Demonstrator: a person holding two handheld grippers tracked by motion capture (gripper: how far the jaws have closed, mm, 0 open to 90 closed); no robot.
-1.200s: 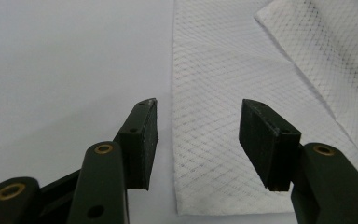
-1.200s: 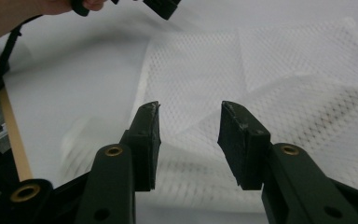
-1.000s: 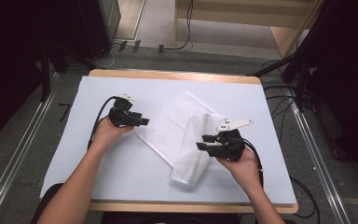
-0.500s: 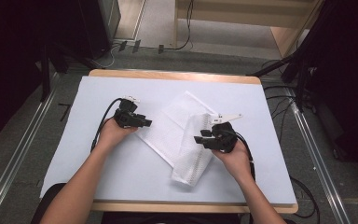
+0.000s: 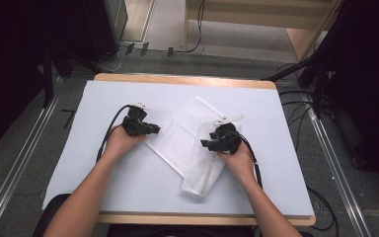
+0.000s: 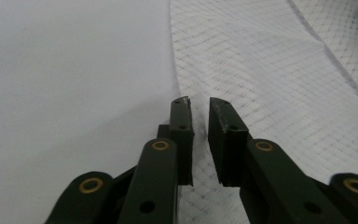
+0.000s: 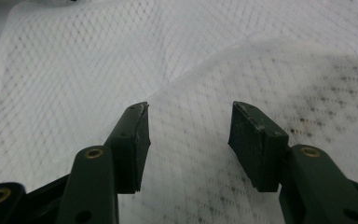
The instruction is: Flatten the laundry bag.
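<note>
We've got the white mesh cloth (image 5: pixel 192 143) lying partly folded at the middle of the table (image 5: pixel 276 108). Our left hand (image 5: pixel 121 143) rests at its left edge, forearm angled in from below; the left gripper (image 6: pixel 198 105) has just been closing, jaws nearly together over the cloth's border with only a sliver of gap. Our right gripper (image 7: pixel 189 121) sits low over the folded part, jaws just widened, nothing pinched between them.
</note>
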